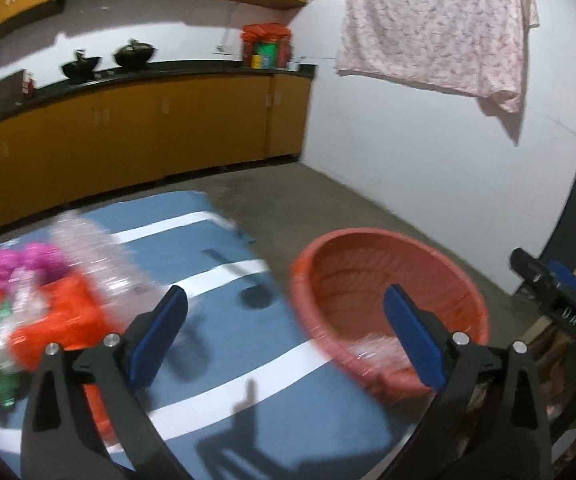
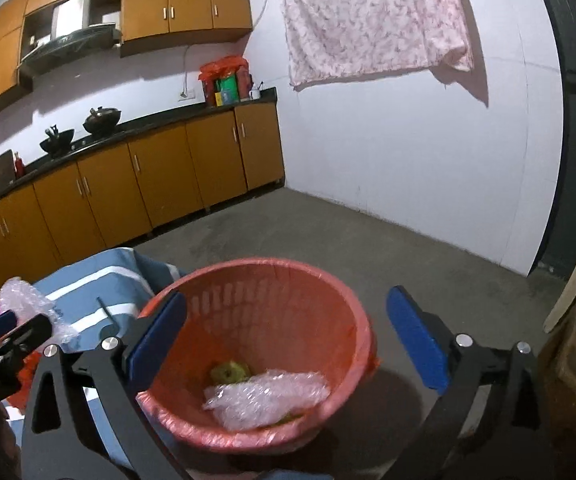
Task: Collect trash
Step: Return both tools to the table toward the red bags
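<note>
Right wrist view shows the red basket (image 2: pixel 256 344) already holding a bubble wrap sheet (image 2: pixel 266 398) and something greenish, the right gripper (image 2: pixel 286 340) spread wide and empty above it. More trash (image 1: pixel 28 304), blurred but seemingly wrappers and bubble wrap, waits on the blue striped mat (image 1: pixel 224 344), with the left gripper (image 1: pixel 284 336) also wide open, holding nothing.

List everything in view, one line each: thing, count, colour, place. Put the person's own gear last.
basket: one, red, on floor beside the mat.
bubble wrap: one clear piece inside the basket; another on the mat.
yellow-green item: one, in basket, unclear what.
trash pile: red, pink, green, clear, on mat's left; blurred.
mat: one, blue with white stripes, on floor.
cabinets: orange, along wall.
pots: two, black, on counter.
cloth: one, pink patterned, hanging on wall.
left gripper: open, empty.
right gripper: open, empty, over basket.
</note>
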Action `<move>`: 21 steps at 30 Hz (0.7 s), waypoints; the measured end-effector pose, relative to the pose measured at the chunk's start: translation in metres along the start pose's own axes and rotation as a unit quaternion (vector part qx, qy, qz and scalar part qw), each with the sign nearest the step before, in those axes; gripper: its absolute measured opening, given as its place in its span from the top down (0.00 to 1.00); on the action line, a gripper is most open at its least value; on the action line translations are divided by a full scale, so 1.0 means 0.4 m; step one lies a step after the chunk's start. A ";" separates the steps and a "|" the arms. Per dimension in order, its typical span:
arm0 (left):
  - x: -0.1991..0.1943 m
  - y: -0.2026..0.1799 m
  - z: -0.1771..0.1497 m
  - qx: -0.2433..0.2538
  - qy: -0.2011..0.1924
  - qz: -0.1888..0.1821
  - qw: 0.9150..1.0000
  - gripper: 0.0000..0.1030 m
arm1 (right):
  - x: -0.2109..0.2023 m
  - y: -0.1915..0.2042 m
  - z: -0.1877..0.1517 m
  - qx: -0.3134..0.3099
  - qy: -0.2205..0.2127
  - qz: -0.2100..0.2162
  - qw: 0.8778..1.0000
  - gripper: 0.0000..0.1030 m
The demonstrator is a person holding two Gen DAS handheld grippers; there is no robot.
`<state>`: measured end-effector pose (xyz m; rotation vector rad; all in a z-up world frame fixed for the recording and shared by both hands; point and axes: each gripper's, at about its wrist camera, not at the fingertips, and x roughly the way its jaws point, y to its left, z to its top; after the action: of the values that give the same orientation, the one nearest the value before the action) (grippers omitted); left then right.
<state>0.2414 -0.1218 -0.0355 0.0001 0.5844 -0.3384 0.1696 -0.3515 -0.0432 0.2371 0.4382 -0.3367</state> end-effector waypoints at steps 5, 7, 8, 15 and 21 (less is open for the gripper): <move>-0.083 0.111 -0.045 -0.032 0.015 0.055 0.998 0.04 | -0.002 0.041 -0.023 -0.003 0.043 0.007 0.999 0.03; -0.115 0.175 -0.068 -0.049 0.021 0.090 0.995 0.04 | -0.009 0.069 -0.028 -0.013 0.043 0.013 0.999 0.02; -0.127 0.197 -0.077 -0.054 0.023 0.105 0.993 0.04 | -0.012 0.091 -0.032 -0.023 0.044 0.016 0.999 0.02; -0.242 0.426 -0.152 -0.126 0.039 0.223 0.966 0.04 | -0.030 0.279 -0.071 -0.103 0.059 0.059 0.991 0.02; -0.314 0.564 -0.211 -0.159 0.048 0.267 0.949 0.04 | -0.051 0.473 -0.141 -0.176 0.072 0.127 0.974 0.02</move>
<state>0.1683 0.1386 -0.0598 -0.1345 0.7046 0.2870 0.2009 -0.1557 -0.0549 -0.0298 0.5948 0.0130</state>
